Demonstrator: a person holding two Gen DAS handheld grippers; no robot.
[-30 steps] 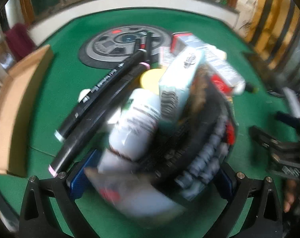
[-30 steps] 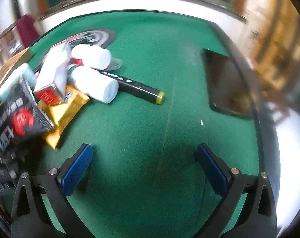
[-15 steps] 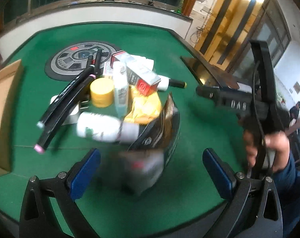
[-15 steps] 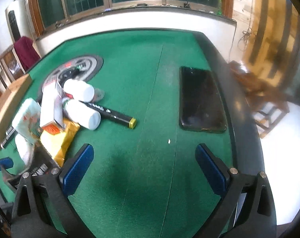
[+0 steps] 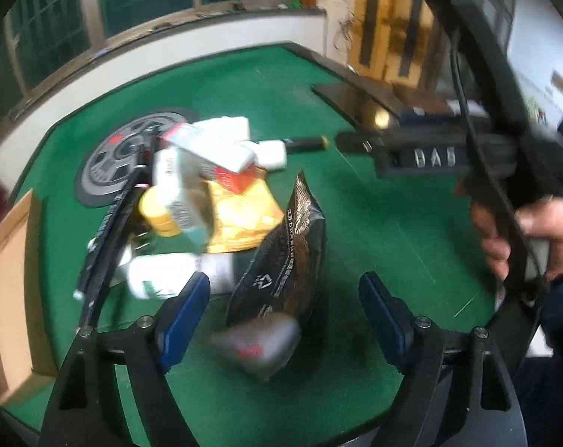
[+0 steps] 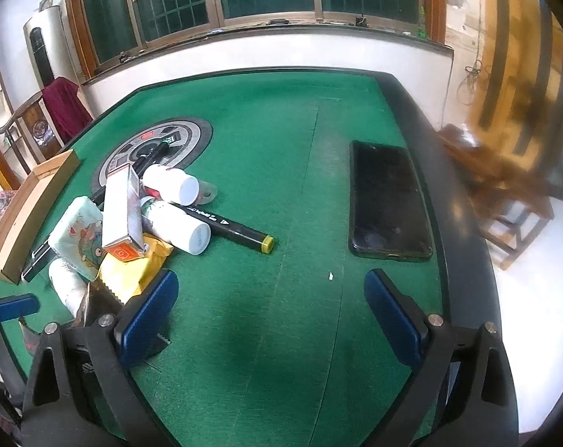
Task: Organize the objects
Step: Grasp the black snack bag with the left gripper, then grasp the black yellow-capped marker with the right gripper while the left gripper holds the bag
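While my left gripper (image 5: 284, 309) has its jaws closing around the black foil snack pouch (image 5: 287, 257) without clamping, my right gripper (image 6: 270, 311) stays apart over bare green felt table (image 6: 281, 130), black phone (image 6: 387, 201) at one o'clock.

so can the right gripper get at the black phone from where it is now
Probably yes: the right gripper is open and empty, and only bare green felt lies between it and the black phone, which lies flat apart from the pile.
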